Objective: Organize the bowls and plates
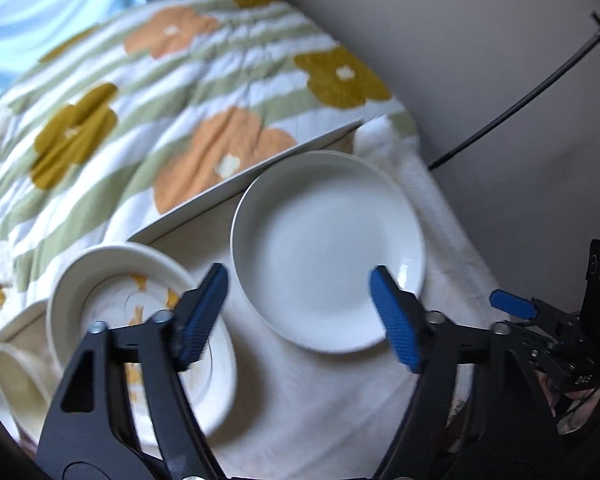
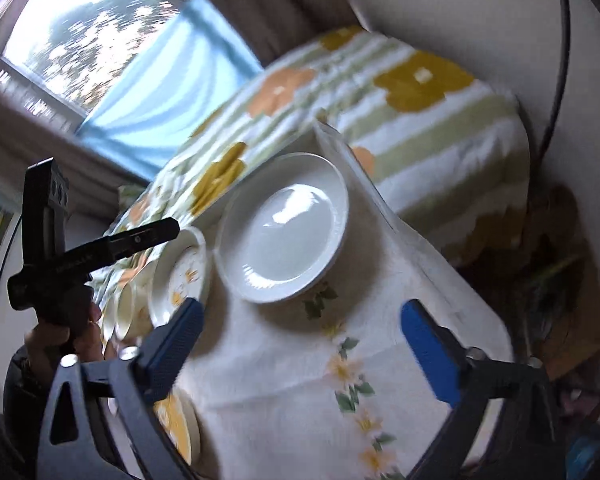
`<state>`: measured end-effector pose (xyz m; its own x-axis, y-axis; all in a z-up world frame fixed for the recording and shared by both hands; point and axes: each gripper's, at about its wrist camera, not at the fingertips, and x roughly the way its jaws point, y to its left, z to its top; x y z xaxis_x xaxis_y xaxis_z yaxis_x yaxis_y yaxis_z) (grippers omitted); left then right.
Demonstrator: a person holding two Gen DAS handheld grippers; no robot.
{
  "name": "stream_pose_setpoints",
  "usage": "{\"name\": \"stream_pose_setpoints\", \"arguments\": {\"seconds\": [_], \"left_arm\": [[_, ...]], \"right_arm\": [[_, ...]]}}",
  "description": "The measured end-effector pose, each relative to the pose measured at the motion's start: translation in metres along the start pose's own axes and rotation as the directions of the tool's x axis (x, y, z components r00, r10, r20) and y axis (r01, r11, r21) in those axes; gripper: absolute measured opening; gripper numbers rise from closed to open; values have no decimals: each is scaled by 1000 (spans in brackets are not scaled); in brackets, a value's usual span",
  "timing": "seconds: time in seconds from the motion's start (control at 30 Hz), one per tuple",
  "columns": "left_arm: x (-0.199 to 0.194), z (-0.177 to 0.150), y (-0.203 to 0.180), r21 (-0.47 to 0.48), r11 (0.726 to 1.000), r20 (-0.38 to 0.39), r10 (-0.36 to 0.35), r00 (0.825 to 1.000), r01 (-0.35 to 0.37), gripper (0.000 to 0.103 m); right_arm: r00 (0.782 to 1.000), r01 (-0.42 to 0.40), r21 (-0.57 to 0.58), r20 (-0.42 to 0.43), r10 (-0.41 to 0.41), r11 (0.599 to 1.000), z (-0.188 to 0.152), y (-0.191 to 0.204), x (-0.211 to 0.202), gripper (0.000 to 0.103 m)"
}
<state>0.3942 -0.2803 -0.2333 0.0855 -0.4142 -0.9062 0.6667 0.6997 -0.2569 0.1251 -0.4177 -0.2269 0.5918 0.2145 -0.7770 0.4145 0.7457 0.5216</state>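
Plates and bowls sit on a small counter (image 2: 300, 380) draped in a white cloth with a daisy print, pushed up against a bed with a flowered quilt (image 1: 160, 92). We see a plain white plate (image 1: 328, 248) lying flat and bare near the counter's far edge, with nothing in it. Just beside it on the left is a flower-patterned plate (image 1: 148, 312) with orange motifs, and it seems to rest on another dish, though blur keeps us from being sure. Further left, cream bowls (image 1: 16, 380) lie tipped on their sides, nested close together.

Our left gripper (image 1: 298, 316) hovers above the counter with its blue-padded jaws spread wide, framing the near rim of the white plate without touching it. Our right gripper (image 2: 300, 348) also has its jaws spread apart, holding nothing, over the cloth in front of the same plate (image 2: 282, 236).

Only the right wrist view shows a window (image 2: 92, 28) with a blue curtain, the daisy print on the cloth, and the left gripper's body (image 2: 80, 256) held in a hand. Only the left wrist view shows the tip of the right gripper (image 1: 514, 304) from the side.
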Motion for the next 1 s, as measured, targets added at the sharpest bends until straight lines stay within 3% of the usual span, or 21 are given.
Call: {"name": "stream_pose_setpoints", "arguments": {"seconds": [0.2, 0.3, 0.53, 0.63, 0.7, 1.0], "left_arm": [[49, 18, 24, 13, 1000, -75, 7, 997, -6, 57], [64, 21, 35, 6, 1000, -100, -11, 995, 11, 52], [81, 23, 38, 31, 999, -126, -24, 992, 28, 24], [82, 23, 39, 37, 999, -121, -14, 993, 19, 20], [82, 23, 39, 42, 999, -120, -14, 993, 19, 20], [76, 21, 32, 65, 998, -99, 2, 995, 5, 20]], "right_arm": [[997, 73, 63, -43, -70, 995, 16, -6, 50, 61], [995, 91, 79, -57, -87, 993, 20, -8, 65, 55], [990, 127, 101, -70, -120, 987, 27, -10, 86, 35], [989, 139, 91, -61, -134, 986, 32, -10, 90, 28], [989, 141, 76, -63, -137, 987, 34, -8, 93, 18], [985, 157, 44, -75, -153, 987, 33, -1, 95, 16]]}}
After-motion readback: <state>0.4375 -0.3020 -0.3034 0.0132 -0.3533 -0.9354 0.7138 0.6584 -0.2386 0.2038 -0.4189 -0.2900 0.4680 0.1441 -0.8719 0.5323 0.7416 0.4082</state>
